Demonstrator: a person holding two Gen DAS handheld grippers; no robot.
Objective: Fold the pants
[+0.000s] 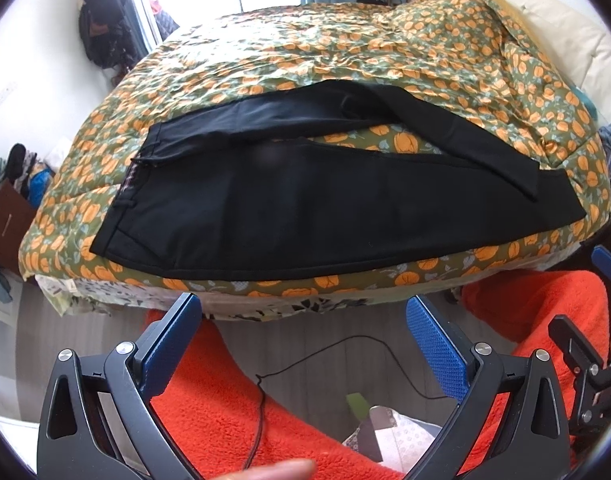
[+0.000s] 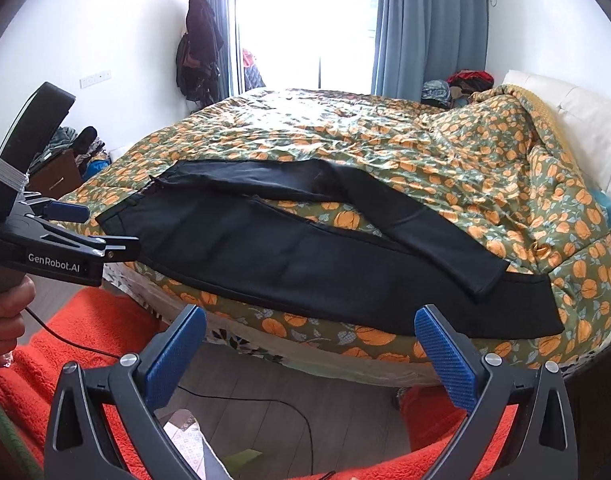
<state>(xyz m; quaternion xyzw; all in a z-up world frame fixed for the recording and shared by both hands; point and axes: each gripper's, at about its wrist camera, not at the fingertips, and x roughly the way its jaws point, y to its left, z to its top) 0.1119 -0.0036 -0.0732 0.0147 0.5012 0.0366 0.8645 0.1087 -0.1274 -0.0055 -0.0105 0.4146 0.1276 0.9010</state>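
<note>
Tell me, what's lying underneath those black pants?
The black pants lie on a quilt printed with orange pumpkins, spread over the bed. The quilt shows between the two legs; whatever sits directly beneath the cloth is covered.

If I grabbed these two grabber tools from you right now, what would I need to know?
Left gripper: open, empty, held back from the bed edge.
Right gripper: open, empty, also short of the bed.
Black pants lie spread on the floral quilt, waistband to the left, far leg crossing over the near leg's cuff.
Done: pants laid out only.
Left: all folding.
</note>
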